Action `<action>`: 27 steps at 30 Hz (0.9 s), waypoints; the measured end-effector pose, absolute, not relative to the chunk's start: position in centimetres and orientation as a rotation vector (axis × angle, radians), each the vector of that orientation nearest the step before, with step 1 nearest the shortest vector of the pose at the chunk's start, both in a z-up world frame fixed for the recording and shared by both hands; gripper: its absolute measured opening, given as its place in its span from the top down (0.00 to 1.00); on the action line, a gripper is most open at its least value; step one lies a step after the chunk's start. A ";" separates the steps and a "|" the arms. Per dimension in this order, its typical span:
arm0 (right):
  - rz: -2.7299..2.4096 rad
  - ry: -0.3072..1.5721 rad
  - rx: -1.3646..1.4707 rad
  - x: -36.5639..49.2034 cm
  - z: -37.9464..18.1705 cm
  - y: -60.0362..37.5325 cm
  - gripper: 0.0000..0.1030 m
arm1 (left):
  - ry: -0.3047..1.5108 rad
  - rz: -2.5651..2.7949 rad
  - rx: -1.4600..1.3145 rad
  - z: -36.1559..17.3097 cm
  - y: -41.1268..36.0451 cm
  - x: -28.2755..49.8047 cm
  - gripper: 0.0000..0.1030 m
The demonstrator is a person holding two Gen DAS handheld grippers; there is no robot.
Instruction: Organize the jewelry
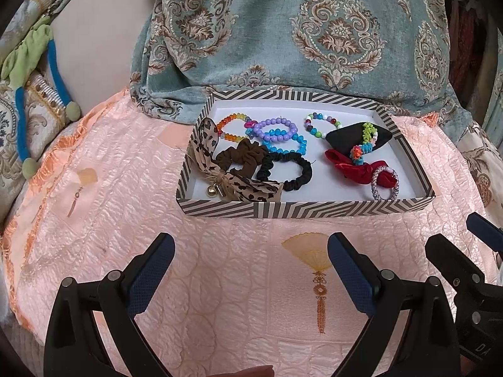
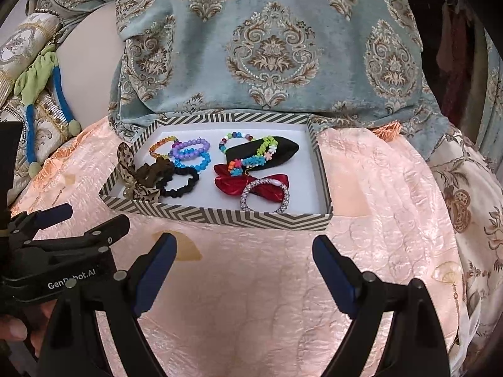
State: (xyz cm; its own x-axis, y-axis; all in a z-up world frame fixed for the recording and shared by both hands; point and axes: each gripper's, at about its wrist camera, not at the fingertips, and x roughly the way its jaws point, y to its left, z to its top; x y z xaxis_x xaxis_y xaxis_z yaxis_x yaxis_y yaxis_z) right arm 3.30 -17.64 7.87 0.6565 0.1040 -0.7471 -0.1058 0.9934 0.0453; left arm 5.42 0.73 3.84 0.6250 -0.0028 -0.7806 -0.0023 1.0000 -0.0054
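Holding your left gripper (image 1: 251,253) and right gripper (image 2: 244,253) spread and empty above the pink quilt (image 1: 125,188), you are facing the striped tray (image 1: 301,210), leopard bow (image 1: 207,150) leftmost, red bow (image 1: 355,166) rightmost.

Both wrist cameras look forward and slightly down, from near, over the pink quilted bedcover (image 1: 125,188). They share the striped cardboard tray (image 1: 301,209) (image 2: 220,216); each sees the neighbouring tongs.
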 end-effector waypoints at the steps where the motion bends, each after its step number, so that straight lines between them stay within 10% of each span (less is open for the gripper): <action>1: 0.119 0.847 -0.001 3.3 7.9 -17.7 0.12 | 0.895 0.000 -0.005 3.8 0.7 5.4 0.17; 27: 0.126 0.833 0.002 3.2 8.3 -17.7 0.12 | 0.892 0.000 -0.003 3.9 0.6 5.3 0.17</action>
